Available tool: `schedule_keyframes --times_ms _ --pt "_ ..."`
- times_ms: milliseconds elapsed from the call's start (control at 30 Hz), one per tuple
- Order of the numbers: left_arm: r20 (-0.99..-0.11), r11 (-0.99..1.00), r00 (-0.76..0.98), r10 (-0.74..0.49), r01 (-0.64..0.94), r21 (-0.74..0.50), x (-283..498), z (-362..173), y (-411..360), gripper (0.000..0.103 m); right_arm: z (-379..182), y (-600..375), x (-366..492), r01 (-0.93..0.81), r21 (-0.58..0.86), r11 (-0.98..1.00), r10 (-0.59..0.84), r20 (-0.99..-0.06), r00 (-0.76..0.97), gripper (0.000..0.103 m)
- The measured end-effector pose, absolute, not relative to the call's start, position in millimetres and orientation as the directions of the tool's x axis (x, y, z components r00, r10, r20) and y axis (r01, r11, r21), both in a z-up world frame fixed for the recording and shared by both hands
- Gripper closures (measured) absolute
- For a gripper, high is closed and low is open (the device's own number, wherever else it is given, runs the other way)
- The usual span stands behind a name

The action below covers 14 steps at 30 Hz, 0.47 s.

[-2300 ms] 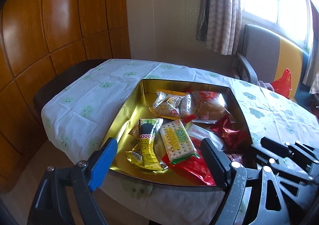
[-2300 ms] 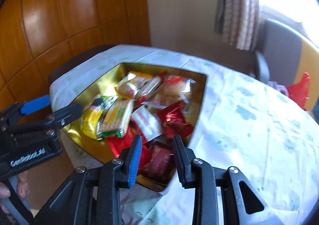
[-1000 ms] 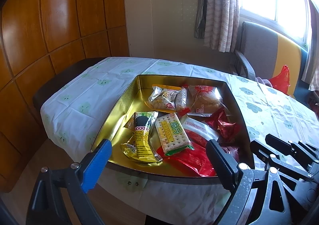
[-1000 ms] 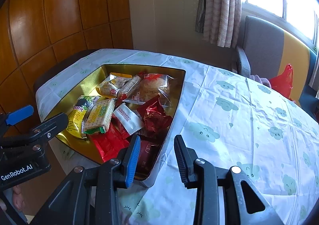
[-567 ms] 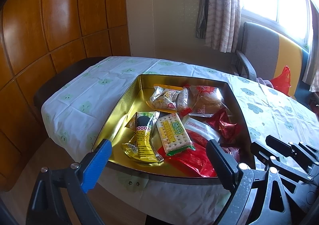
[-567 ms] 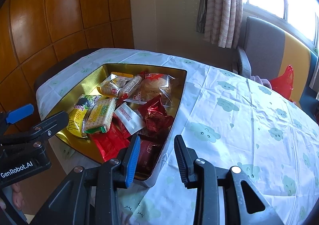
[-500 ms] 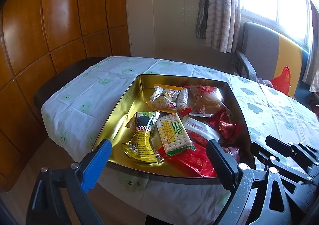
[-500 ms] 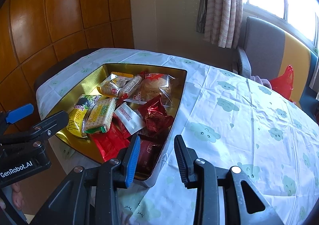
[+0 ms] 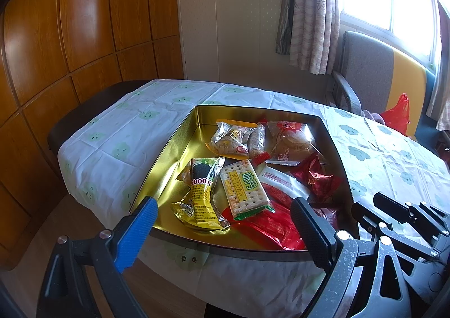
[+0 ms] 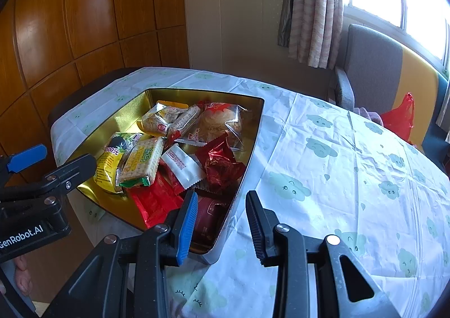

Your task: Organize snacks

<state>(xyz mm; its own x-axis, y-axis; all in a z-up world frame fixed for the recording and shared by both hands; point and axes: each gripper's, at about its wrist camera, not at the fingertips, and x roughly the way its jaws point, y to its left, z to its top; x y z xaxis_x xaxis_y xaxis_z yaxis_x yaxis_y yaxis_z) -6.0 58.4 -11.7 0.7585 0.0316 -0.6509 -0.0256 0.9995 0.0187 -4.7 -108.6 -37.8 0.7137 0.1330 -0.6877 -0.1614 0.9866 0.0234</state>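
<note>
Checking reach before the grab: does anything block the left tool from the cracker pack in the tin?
Nothing visible does. The open left tool is near the tin's front rim, and the cracker pack lies uncovered on top.

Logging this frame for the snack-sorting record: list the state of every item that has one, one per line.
left gripper: open wide, empty, hovering at the tin's near edge
right gripper: open, empty, straddling the tin's near corner
gold tin: lidless, resting on the table
cracker pack: sealed, lying flat, overlapping a red packet
yellow packet: sealed, lying flat
clear-wrapped pastry: sealed
curtain: drawn to one side
</note>
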Motion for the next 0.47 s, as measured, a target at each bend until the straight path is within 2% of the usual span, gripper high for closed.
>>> schedule_keyframes --times_ms 467 --pt "-0.651 1.000 0.759 0.012 -0.009 0.009 -5 -12 58 0.008 -30 -120 -11 -0.155 0.055 0.986 0.152 -0.664 0.732 0.067"
